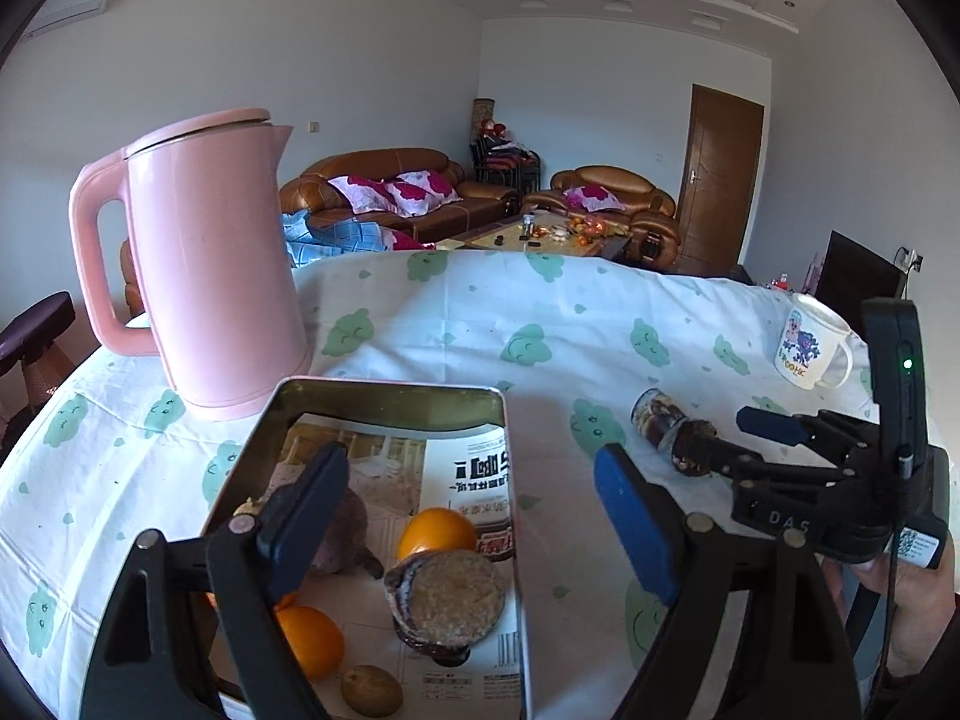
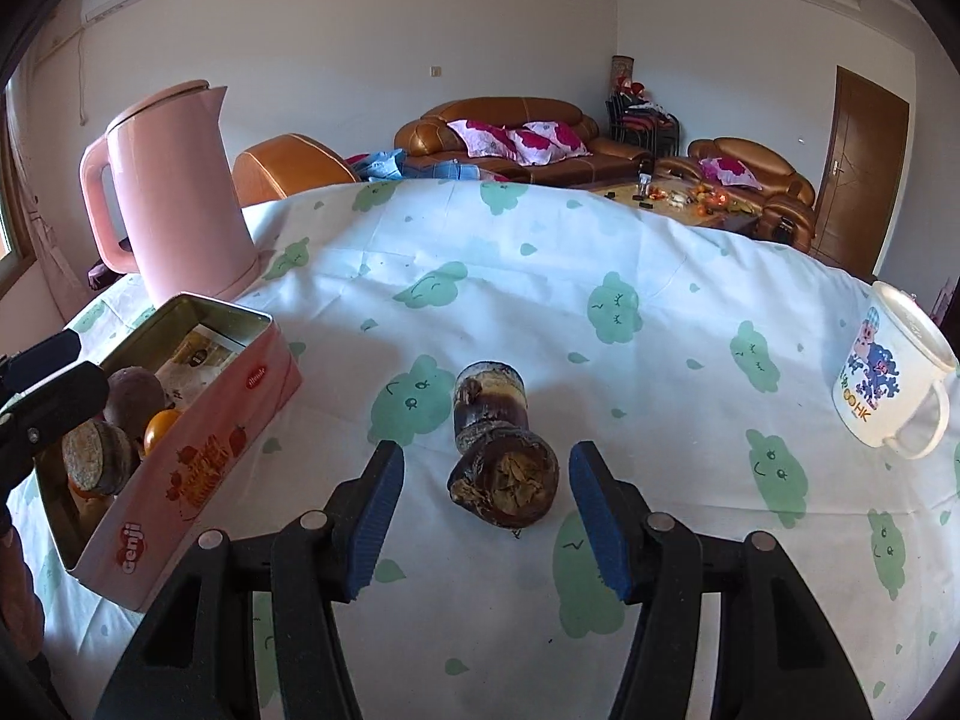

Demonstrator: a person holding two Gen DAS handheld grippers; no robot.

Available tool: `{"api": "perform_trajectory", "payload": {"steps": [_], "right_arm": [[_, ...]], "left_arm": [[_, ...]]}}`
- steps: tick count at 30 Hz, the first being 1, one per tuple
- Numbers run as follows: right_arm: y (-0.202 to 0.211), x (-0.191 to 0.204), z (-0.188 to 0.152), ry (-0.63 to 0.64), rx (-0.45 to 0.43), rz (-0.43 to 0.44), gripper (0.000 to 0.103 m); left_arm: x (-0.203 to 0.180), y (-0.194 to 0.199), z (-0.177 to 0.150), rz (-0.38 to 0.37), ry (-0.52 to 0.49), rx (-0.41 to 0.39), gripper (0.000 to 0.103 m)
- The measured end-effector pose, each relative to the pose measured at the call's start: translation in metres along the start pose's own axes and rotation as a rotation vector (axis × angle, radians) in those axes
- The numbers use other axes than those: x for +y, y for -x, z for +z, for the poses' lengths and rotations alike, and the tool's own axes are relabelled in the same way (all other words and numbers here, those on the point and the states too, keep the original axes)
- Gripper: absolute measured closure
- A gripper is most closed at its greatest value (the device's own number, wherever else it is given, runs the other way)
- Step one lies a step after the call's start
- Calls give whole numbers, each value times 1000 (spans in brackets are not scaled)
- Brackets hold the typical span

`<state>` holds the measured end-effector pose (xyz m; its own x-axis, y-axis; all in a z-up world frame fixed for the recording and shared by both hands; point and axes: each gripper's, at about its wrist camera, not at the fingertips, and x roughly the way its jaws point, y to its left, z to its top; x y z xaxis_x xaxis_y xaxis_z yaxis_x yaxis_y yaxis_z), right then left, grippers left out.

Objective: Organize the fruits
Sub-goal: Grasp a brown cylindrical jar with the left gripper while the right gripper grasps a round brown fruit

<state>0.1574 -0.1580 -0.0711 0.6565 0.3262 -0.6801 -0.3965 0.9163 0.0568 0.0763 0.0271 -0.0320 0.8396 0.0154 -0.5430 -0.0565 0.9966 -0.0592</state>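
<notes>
The right gripper [image 2: 483,516] is held with its fingers spread apart, one on each side of the dark brown root-like piece [image 2: 501,450], which lies on the cloth-covered surface [image 2: 600,252]. No contact is visible. The left gripper [image 1: 474,510] is likewise held released above the pink tin [image 2: 198,438], in which oranges [image 1: 435,531] and other produce are contained. A pink kettle [image 1: 204,264] stands behind the tin.
</notes>
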Motion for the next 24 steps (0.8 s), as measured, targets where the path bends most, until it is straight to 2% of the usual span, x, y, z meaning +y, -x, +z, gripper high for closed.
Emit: {"api": "perform_trajectory", "payload": {"steps": [7, 8, 9, 10, 15, 19, 24], "right_arm": [[-20, -11, -1, -40, 57, 51, 44], [-21, -12, -2, -41, 65, 52, 46], [-23, -13, -3, -42, 76, 48, 53], [-23, -16, -3, -55, 77, 63, 56], [-12, -34, -6, -116, 46, 95, 57], [-8, -55, -7, -144, 22, 29, 57], [1, -84, -9, -182, -7, -83, 57]], "left_arm": [[-18, -9, 10, -2, -35, 11, 14], [-21, -11, 12, 0, -38, 16, 14], [-24, -13, 13, 0, -43, 19, 14], [-27, -14, 14, -1, -48, 20, 14], [-47, -22, 17, -10, -79, 35, 14], [-67, -38, 20, -29, -92, 63, 14], [-92, -70, 21, -82, -76, 144, 14]]}}
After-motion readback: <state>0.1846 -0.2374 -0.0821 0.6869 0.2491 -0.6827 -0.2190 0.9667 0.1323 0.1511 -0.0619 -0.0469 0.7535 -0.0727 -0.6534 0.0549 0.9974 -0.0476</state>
